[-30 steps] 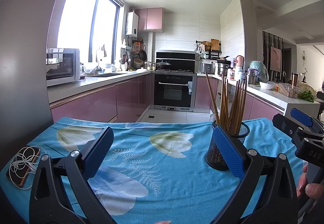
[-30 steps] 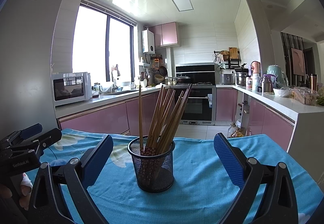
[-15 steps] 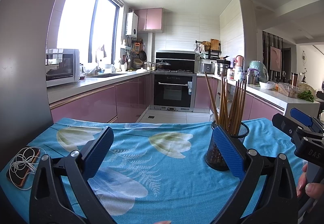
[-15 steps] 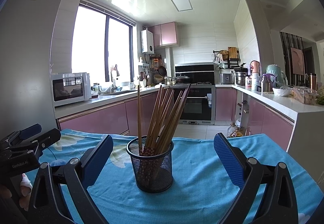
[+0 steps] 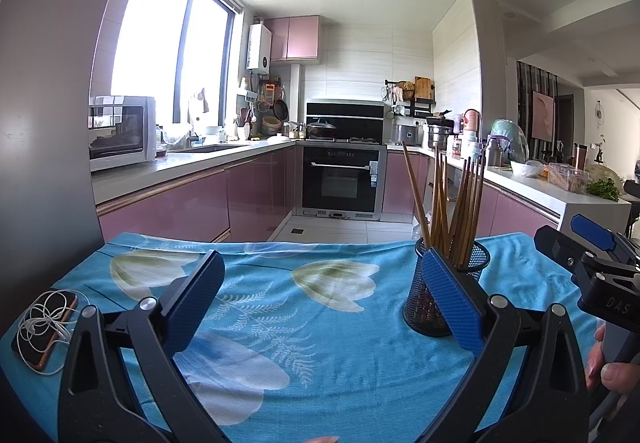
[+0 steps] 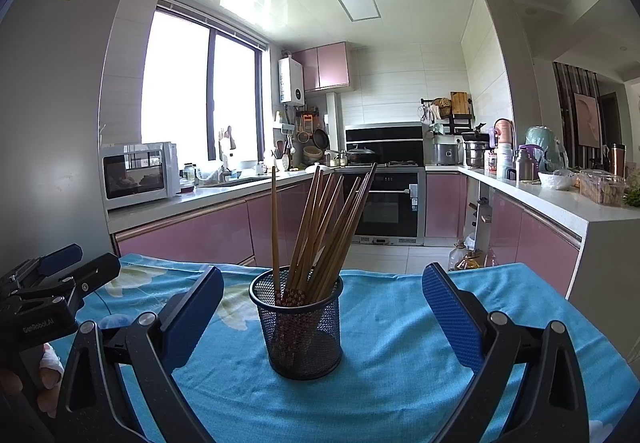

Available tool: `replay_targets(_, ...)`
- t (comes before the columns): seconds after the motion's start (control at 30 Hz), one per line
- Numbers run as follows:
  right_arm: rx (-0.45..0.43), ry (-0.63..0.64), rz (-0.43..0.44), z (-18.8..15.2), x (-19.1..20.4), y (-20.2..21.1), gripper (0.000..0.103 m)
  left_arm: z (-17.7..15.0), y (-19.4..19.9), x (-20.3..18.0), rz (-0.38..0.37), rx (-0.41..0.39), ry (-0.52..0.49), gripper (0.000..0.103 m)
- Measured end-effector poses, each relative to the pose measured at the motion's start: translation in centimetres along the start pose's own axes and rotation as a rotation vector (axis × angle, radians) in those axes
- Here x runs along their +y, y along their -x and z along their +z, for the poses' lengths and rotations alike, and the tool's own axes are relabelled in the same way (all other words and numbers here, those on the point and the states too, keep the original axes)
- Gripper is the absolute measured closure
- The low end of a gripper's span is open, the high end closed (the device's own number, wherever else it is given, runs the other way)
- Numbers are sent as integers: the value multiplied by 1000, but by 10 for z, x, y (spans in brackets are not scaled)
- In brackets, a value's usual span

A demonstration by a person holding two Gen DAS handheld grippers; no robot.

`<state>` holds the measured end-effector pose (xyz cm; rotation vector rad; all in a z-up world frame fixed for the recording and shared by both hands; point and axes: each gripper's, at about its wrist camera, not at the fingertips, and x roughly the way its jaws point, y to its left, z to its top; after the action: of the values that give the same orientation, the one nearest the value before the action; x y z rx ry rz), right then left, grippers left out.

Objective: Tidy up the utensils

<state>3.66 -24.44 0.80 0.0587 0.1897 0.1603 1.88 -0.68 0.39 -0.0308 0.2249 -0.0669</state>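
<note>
A black mesh cup stands upright on the blue flowered cloth, holding several brown wooden chopsticks that lean rightwards. My right gripper is open, its blue pads on either side of the cup and apart from it. In the left wrist view the same cup shows behind the right pad, and the chopsticks rise above it. My left gripper is open over bare cloth, with nothing between its fingers. The right gripper's body appears at that view's right edge.
A phone with white earphones lies on the cloth's left edge. The left gripper's body and a hand show at the left of the right wrist view. Past the table's far edge lies a kitchen with pink cabinets, an oven and counters.
The mesh cup has drifted slightly left in both views and sits a little nearer in the right wrist view. Both grippers stay open.
</note>
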Motion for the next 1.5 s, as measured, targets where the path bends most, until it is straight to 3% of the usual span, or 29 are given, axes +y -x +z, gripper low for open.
replay_targets(1.3,21,-7,3,-6,-1,-1,7,-4,2,-6,2,-16,-24,6)
replay_targets(1.5,63,-11,-6,-7,-11,-8,7,-5,-6,-2,-13,42,-11,6)
